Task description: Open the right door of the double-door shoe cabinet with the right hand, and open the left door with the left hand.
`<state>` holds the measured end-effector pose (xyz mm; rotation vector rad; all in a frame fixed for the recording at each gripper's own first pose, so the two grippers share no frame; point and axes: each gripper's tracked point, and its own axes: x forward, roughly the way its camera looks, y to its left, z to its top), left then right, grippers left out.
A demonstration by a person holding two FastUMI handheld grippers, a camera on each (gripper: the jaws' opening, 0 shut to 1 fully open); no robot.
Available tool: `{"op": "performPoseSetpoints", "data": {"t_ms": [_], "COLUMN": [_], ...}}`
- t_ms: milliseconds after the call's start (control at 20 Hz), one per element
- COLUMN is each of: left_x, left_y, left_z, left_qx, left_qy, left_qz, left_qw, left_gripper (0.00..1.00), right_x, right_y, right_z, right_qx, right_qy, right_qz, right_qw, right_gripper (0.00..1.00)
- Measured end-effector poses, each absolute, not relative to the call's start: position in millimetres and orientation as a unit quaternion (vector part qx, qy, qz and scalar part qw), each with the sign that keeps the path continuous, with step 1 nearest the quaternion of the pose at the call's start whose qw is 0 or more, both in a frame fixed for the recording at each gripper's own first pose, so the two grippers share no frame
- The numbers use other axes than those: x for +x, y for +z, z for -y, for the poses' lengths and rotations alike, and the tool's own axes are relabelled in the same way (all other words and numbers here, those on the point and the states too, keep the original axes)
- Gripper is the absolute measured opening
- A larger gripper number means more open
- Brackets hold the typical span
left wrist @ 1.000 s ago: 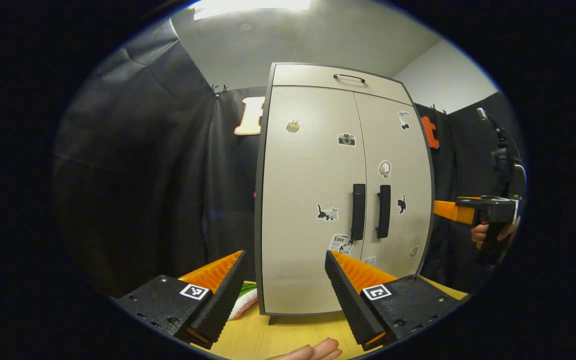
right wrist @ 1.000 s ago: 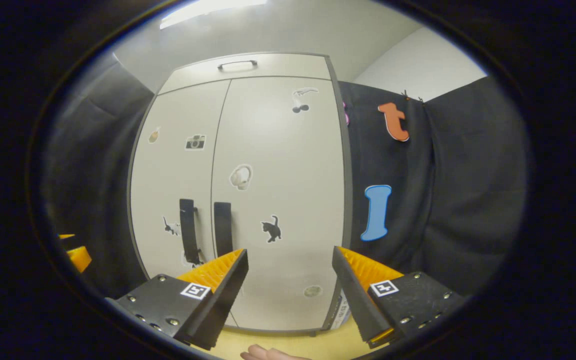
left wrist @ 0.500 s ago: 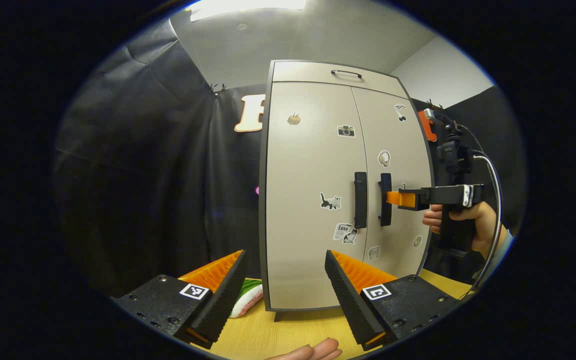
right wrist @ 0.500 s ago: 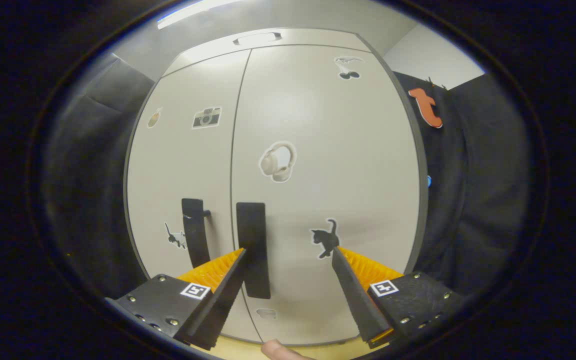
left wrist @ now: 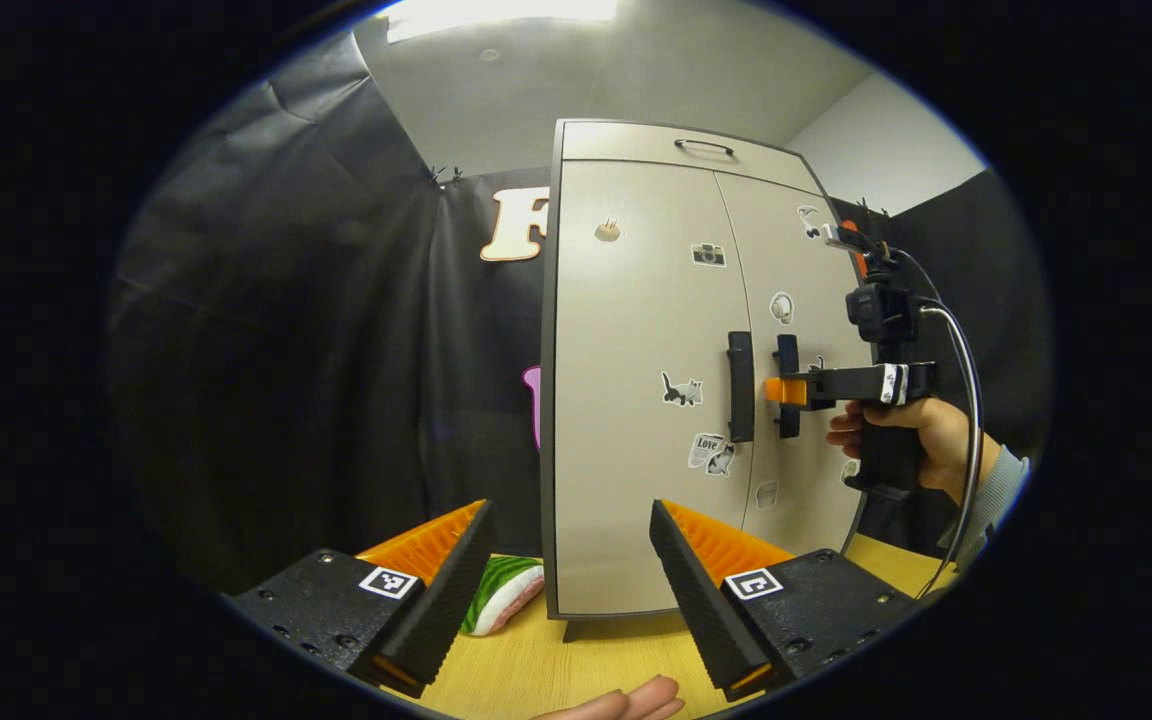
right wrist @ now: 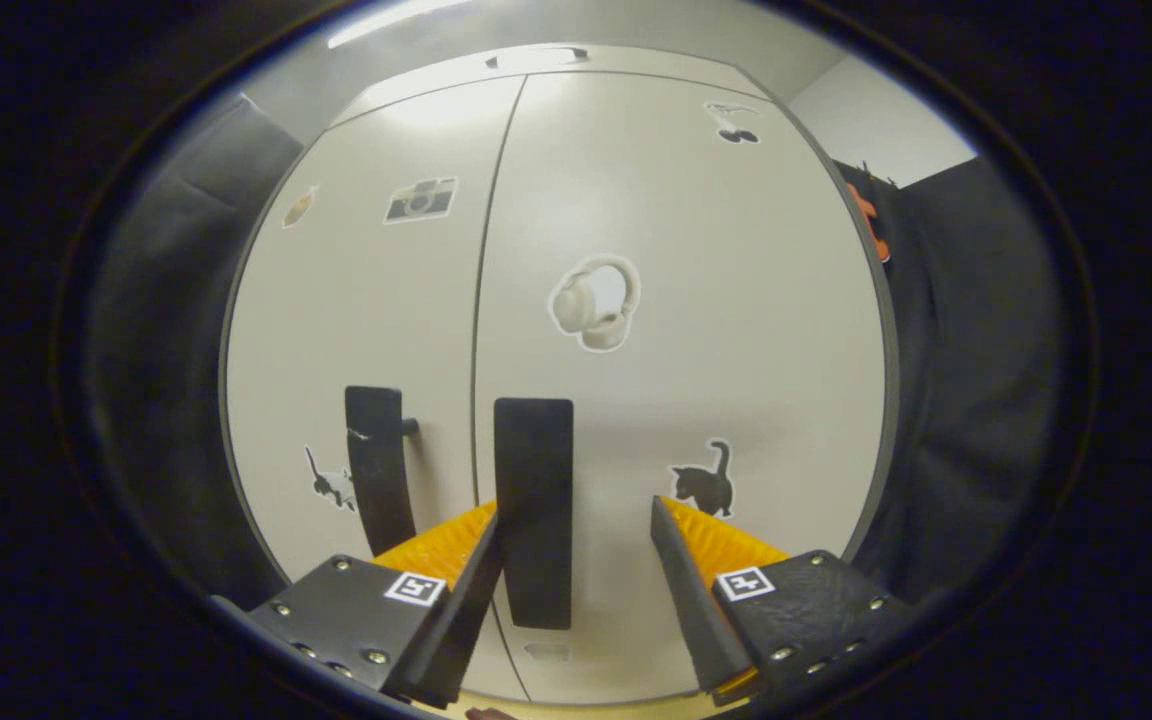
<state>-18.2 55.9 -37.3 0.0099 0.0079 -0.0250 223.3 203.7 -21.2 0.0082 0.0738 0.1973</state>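
"Love" sticker (left wrist: 711,452) on closed left door (left wrist: 646,380); both grippers' jaws spread, empty.

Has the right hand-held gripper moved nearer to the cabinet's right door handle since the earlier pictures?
Yes. In the left gripper view the right hand-held gripper has come from beyond the cabinet's edge up to the right door handle.

shoe cabinet (left wrist: 626,400): pale beige doors, dark grey edge trim
door handles (right wrist: 533,510): black
stickers (right wrist: 702,482): black cat, white headphones, black-and-white camera, grey-and-white cat
tabletop (left wrist: 556,665): light wood grain
cushion (left wrist: 498,592): green with white stripes, pink edge
sleeve (left wrist: 998,490): light grey-blue
booth wall (left wrist: 316,350): black cloth
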Motion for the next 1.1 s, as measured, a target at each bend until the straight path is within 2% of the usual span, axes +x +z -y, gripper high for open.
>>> {"op": "performPoseSetpoints", "data": {"t_ms": [50, 150, 200, 300, 400, 450, 500, 550, 600, 700, 750, 1100], "left_x": [-19, -21, -22, -24, -29, -30, -32, -33, -34, -34, -34, -35], "left_y": [-39, -43, -43, -42, -39, -38, -37, -36, -36, -35, -34, -35], "left_z": [-55, -52, -50, -48, -49, -49, -49, -49, -52, -55, -57, -54], "left_qx": [0.006, 0.006, 0.006, 0.010, 0.015, 0.017, 0.019, 0.019, 0.019, 0.018, 0.019, 0.020], "left_qy": [-0.014, -0.018, -0.021, -0.024, -0.020, -0.019, -0.020, -0.019, -0.016, -0.013, -0.010, 0.003], "left_qz": [-0.005, -0.009, -0.008, -0.006, -0.002, -0.001, 0.001, 0.004, 0.003, 0.003, 0.004, -0.004], "left_qw": [1.000, 1.000, 1.000, 1.000, 1.000, 1.000, 1.000, 1.000, 1.000, 1.000, 1.000, 1.000], "left_gripper": [0.96, 0.95, 0.96, 0.96, 0.96, 0.95, 0.96, 0.96, 0.92, 0.95, 0.95, 0.96], "right_x": [224, 224, 221, 217, 220, 219, 220, 220, 220, 219, 217, 201], "right_y": [-21, -21, -20, -22, -22, -23, -23, -24, -24, -27, -24, -18], "right_z": [-204, -205, -210, -222, -220, -220, -220, -220, -219, -218, -218, -214], "right_qx": [0.000, 0.002, 0.007, 0.001, 0.025, 0.047, 0.062, 0.064, 0.048, 0.044, 0.053, 0.064], "right_qy": [0.097, 0.097, 0.103, 0.113, 0.089, 0.082, 0.080, 0.080, 0.083, 0.091, 0.099, 0.149], "right_qz": [-0.036, -0.040, -0.041, -0.032, -0.031, -0.040, -0.048, -0.053, -0.054, -0.061, -0.063, -0.056], "right_qw": [0.995, 0.995, 0.994, 0.993, 0.995, 0.995, 0.994, 0.993, 0.994, 0.993, 0.992, 0.985], "right_gripper": [0.83, 0.77, 0.79, 0.56, 0.31, 0.35, 0.34, 0.31, 0.23, 0.23, 0.11, 0.11]}}
